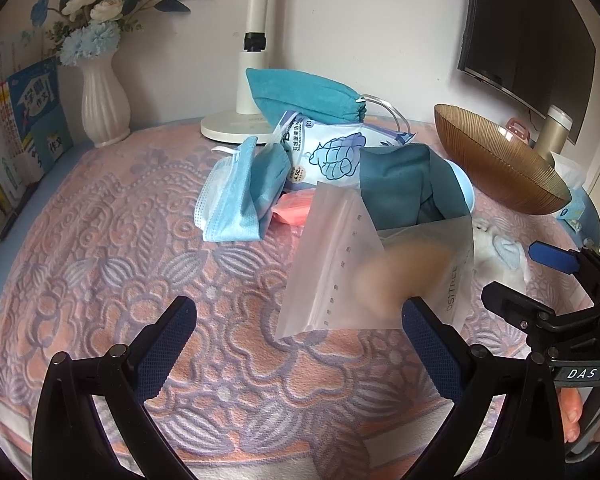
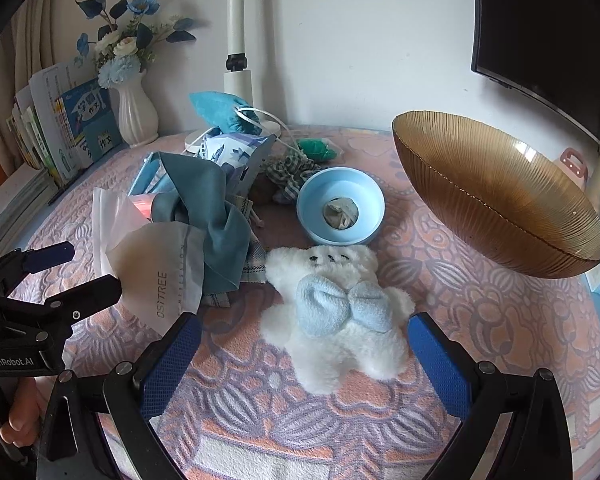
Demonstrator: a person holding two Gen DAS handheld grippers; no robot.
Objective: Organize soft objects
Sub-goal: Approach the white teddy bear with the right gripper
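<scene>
A white plush bear with a pale blue bow (image 2: 336, 304) lies on the patterned towel. My right gripper (image 2: 304, 356) is open and empty, its fingers on either side of the bear's lower body. My left gripper (image 1: 300, 344) is open and empty, just in front of a frosted plastic bag (image 1: 352, 268). Behind the bag lie a teal cloth (image 1: 400, 188), blue face masks (image 1: 236, 200), a wipes packet (image 1: 332, 152) and a teal pouch (image 1: 304, 96). The teal cloth (image 2: 216, 216) and the bag (image 2: 160, 264) also show in the right wrist view.
A large amber glass bowl (image 2: 496, 196) stands tilted at the right. A small blue bowl (image 2: 340, 204) sits behind the bear. A lamp base (image 1: 236, 124), a white vase with flowers (image 1: 102, 104) and books (image 1: 32, 128) line the back and left.
</scene>
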